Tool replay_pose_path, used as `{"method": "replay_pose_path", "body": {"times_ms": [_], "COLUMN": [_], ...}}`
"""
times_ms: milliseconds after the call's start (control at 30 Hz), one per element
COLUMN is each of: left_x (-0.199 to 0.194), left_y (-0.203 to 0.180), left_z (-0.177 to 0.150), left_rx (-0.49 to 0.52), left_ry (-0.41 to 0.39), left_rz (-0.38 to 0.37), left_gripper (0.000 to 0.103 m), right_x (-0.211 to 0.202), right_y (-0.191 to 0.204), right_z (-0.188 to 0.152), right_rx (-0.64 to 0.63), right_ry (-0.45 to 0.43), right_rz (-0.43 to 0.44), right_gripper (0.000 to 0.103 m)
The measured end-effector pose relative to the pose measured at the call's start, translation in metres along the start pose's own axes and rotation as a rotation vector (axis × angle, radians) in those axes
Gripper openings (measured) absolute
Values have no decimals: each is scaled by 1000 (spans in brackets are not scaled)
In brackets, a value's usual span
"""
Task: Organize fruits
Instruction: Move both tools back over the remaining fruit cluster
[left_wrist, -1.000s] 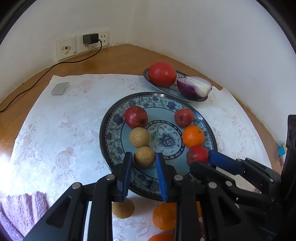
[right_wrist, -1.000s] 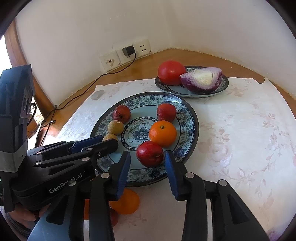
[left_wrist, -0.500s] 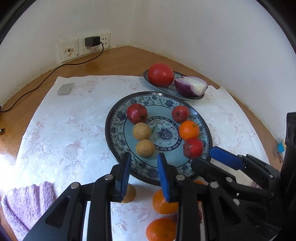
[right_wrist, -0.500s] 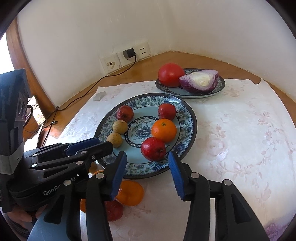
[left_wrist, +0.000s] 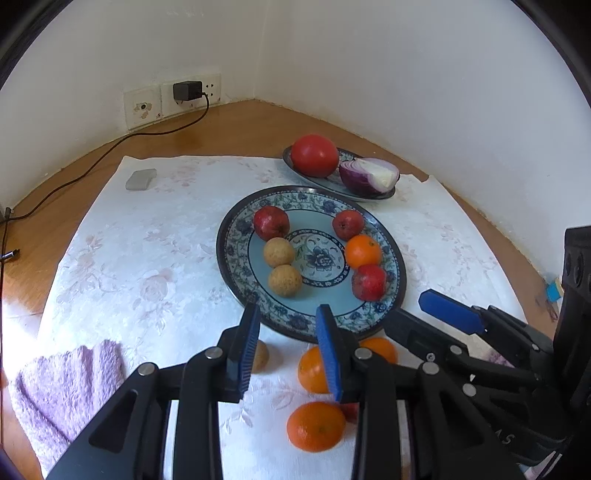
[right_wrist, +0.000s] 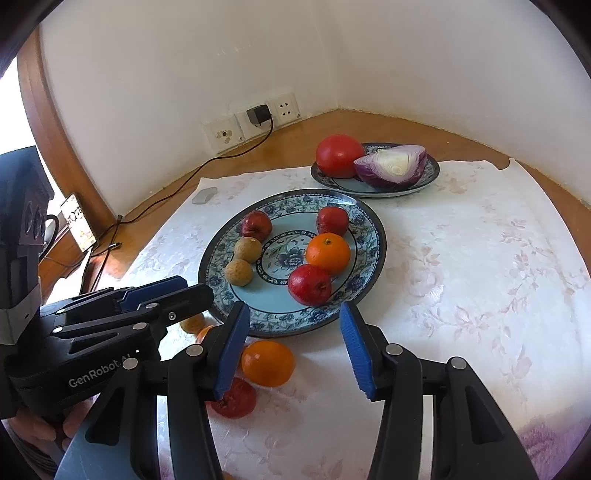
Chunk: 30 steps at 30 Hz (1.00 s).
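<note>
Both claws, left (left_wrist: 287, 323) and right (right_wrist: 291, 330), have just been opening, empty, before the fruit plate (right_wrist: 373, 218); loose oranges (left_wrist: 316, 426) below

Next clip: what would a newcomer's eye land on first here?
First, the big blue flowered plate mid-cloth, holding three red fruits, one orange and two brown fruits. Behind it a small plate carries a tomato and a cut red onion. Nearer, loose oranges lie on the cloth under both empty, open tongs.

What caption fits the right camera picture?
Open right gripper above white floral cloth, near blue floral plate holding six fruits.
</note>
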<state>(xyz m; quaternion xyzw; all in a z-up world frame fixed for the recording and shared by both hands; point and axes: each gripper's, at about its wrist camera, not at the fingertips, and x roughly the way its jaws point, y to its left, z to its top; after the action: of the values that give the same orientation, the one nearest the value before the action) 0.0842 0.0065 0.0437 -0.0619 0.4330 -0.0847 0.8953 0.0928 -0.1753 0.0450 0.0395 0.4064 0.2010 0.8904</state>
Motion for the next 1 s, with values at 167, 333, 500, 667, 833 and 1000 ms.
{"method": "replay_pose_path", "body": {"times_ms": [167, 333, 500, 667, 833, 1000], "left_x": [-7, -12, -18, -23, -27, -29], "left_y": [0, 1, 2, 2, 1, 1], "left_z": [-5, -11, -18, -23, -31, -40], "left_rx": [-6, -13, -19, -23, -20, -24], "left_ry": [-3, 0, 3, 4, 11, 25], "left_rz": [-4, -10, -16, -24, -27, -36], "left_gripper": [32, 33, 33, 33, 33, 33], "right_x": [-7, -13, -18, -22, -26, -27], "right_y": [2, 2, 3, 3, 3, 2], "right_z": [-4, -7, -11, -16, -23, -30], "right_rx": [1, 2, 4, 4, 8, 10], "right_ry": [-7, -15, -16, -17, -16, -9], "right_rz": [-3, -8, -11, -16, -19, -22], "right_gripper": [52, 52, 52, 52, 52, 52]}}
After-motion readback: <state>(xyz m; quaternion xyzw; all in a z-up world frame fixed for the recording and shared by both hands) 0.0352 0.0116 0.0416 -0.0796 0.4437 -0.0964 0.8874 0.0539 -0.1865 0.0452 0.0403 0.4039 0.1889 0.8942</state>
